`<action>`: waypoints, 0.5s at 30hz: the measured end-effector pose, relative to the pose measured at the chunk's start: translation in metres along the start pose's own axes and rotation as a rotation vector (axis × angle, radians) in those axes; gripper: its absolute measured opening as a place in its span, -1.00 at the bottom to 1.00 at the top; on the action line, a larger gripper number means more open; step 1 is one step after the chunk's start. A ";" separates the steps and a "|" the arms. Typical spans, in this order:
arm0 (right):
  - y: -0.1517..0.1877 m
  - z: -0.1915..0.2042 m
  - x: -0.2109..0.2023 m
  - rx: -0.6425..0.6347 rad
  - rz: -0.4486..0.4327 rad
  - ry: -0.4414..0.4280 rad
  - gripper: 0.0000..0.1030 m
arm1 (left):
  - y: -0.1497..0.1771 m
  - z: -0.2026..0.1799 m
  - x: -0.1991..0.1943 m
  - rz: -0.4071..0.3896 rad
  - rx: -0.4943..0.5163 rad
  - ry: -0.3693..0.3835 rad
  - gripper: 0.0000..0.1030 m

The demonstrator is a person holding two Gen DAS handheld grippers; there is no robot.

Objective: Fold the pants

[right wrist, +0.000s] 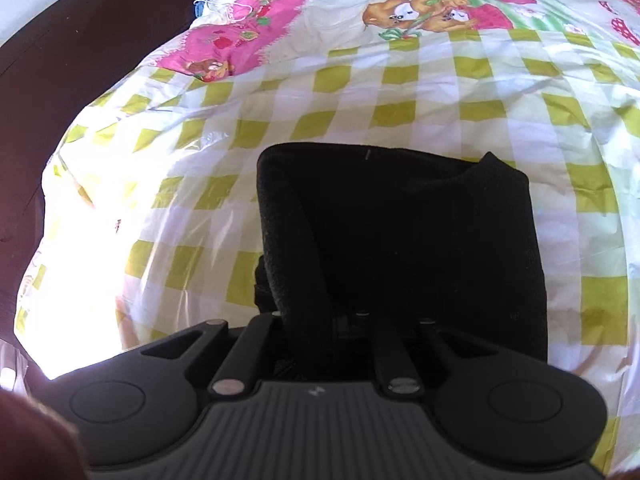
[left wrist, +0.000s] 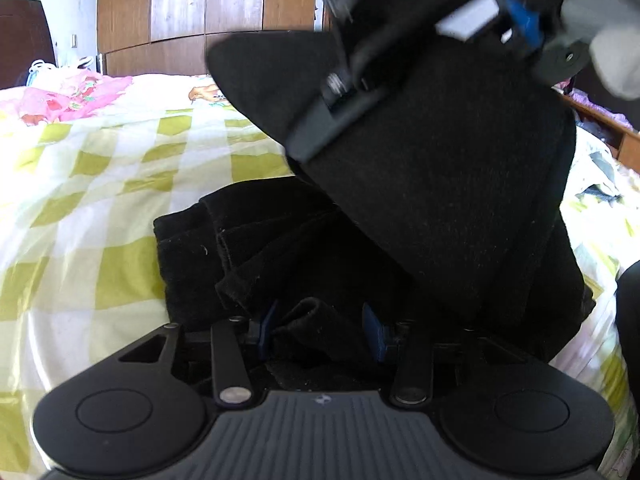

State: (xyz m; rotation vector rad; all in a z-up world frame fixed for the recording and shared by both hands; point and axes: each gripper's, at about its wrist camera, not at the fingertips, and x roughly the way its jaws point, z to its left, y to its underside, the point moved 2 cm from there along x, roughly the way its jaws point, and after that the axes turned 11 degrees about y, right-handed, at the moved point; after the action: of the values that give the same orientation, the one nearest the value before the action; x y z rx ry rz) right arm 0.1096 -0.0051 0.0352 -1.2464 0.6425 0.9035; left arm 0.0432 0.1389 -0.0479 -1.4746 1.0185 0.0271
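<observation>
Black pants (left wrist: 256, 256) lie bunched on the checked bedspread (left wrist: 100, 184). My left gripper (left wrist: 320, 328) has its blue pads (left wrist: 374, 330) on either side of a fold of the pants, with cloth between them. My right gripper (left wrist: 400, 60) appears in the left wrist view, raised at the upper right, holding a broad flap of the pants (left wrist: 440, 176) up over the pile. In the right wrist view the pants (right wrist: 420, 240) hang folded from the right gripper (right wrist: 344, 320); its fingertips are buried in the cloth.
The bed carries a green and white checked cover (right wrist: 360, 112) with a pink cartoon-printed band (right wrist: 240, 36) at the far end. A wooden wardrobe (left wrist: 208, 0) stands behind the bed. A dark headboard (right wrist: 80, 40) lies at the left.
</observation>
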 end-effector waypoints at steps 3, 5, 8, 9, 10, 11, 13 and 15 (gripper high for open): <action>0.003 0.018 0.011 0.030 0.008 -0.005 -0.80 | 0.002 0.003 -0.002 -0.015 -0.008 0.018 0.05; 0.006 0.022 0.030 0.015 0.024 0.044 -0.76 | 0.006 0.004 -0.012 -0.044 -0.012 0.033 0.05; 0.007 0.020 0.039 0.019 0.046 0.040 -0.71 | 0.018 0.015 -0.037 -0.085 -0.057 0.056 0.10; 0.005 0.020 0.035 0.011 0.046 0.023 -0.69 | 0.020 0.018 -0.046 -0.097 -0.076 0.061 0.14; 0.003 0.020 0.030 0.007 0.044 0.004 -0.67 | 0.023 0.021 -0.055 -0.107 -0.107 0.070 0.14; 0.001 0.020 0.024 0.000 0.035 -0.020 -0.60 | 0.025 0.025 -0.065 -0.119 -0.146 0.077 0.14; -0.003 0.021 0.011 -0.026 0.001 -0.034 -0.54 | 0.028 0.030 -0.083 -0.152 -0.200 0.080 0.14; -0.005 0.025 -0.004 -0.062 -0.030 -0.059 -0.47 | 0.032 0.031 -0.096 -0.168 -0.209 0.052 0.14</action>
State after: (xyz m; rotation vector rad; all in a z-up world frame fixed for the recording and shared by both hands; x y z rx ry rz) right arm 0.1104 0.0178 0.0464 -1.2766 0.5511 0.9374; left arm -0.0168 0.2229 -0.0249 -1.7558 0.9522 -0.0264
